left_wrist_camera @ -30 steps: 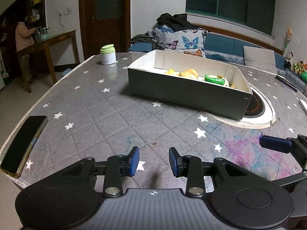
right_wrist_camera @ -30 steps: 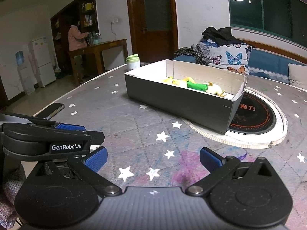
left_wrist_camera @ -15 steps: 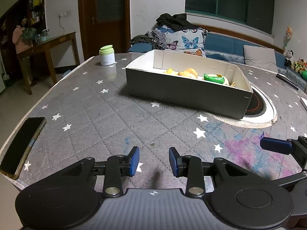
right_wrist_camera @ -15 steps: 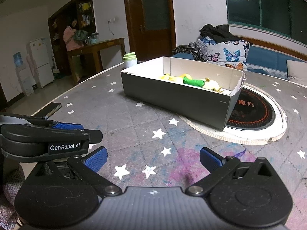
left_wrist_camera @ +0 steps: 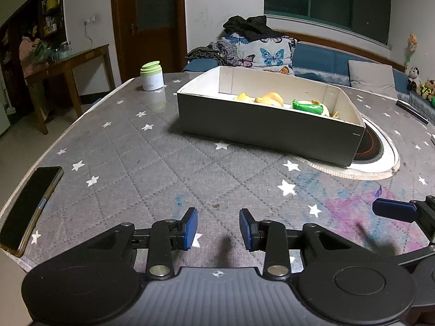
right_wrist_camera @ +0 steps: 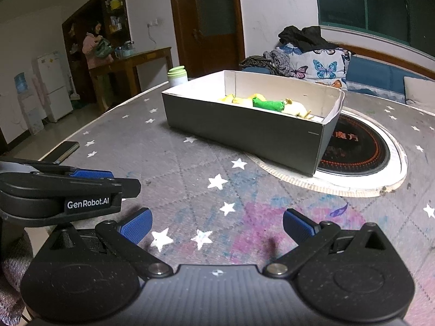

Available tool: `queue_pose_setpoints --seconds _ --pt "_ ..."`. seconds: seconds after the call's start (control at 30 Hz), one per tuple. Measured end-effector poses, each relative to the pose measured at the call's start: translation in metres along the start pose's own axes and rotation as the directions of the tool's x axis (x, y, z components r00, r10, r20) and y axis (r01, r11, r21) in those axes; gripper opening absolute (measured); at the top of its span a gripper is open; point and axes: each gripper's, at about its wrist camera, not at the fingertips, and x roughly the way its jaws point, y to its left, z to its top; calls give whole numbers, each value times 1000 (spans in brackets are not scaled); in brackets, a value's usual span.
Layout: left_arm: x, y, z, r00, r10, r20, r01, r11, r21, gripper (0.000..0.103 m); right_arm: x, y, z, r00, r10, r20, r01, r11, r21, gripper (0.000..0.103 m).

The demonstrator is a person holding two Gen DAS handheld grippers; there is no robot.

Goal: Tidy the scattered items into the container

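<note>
A dark cardboard box point(left_wrist_camera: 269, 129) with a white inside stands on the star-patterned table, holding yellow items point(left_wrist_camera: 267, 98) and a green item point(left_wrist_camera: 307, 106). It also shows in the right wrist view point(right_wrist_camera: 244, 127), with the green item point(right_wrist_camera: 267, 104) inside. My left gripper point(left_wrist_camera: 218, 228) is empty, its jaws a narrow gap apart, low over the table's near edge. My right gripper point(right_wrist_camera: 217, 224) is wide open and empty, beside the left one. The right gripper's fingertip point(left_wrist_camera: 394, 209) shows at the right of the left wrist view.
A phone point(left_wrist_camera: 28, 207) lies at the table's left edge. A green-lidded jar point(left_wrist_camera: 151, 76) stands at the far left of the table. A round induction cooktop point(right_wrist_camera: 356, 152) lies under the box's right end. A sofa with cushions is behind; a person stands at a side table.
Both grippers have drifted slightly back and to the left with no change in jaw opening. Nothing on the table moved.
</note>
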Motion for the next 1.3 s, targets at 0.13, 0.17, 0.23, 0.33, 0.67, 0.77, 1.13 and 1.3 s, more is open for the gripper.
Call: queue_pose_setpoints --seconds 0.13,0.17,0.23,0.33,0.67,0.77,1.13,1.3 --pt "4 -1 0 1000 2 -6 -2 1000 5 36 3 -1 0 1000 -5 -10 5 1000 -1 103" --pt "5 -2 0 1000 2 -7 -2 1000 5 36 4 -1 0 1000 -9 -12 9 1000 0 103" --pt "6 -3 1 1000 4 -7 -4 1000 6 36 5 -2 0 1000 -17 -17 17 1000 0 103" --pt "7 -4 2 1000 6 -5 -6 1000 9 36 5 -3 1 999 -34 -19 34 999 0 103" --pt "13 -10 8 1000 6 3 -6 1000 12 36 10 -7 6 998 -64 -16 64 998 -5 103" --pt "15 -12 10 1000 8 3 -8 1000 13 36 12 -9 6 997 -70 -19 70 998 -2 103" --pt "20 -17 16 1000 4 11 -4 1000 26 36 18 -12 10 997 -73 -23 73 997 1 103" --pt "22 -20 19 1000 -1 19 0 1000 30 36 19 -13 11 997 -74 -24 74 997 -1 103"
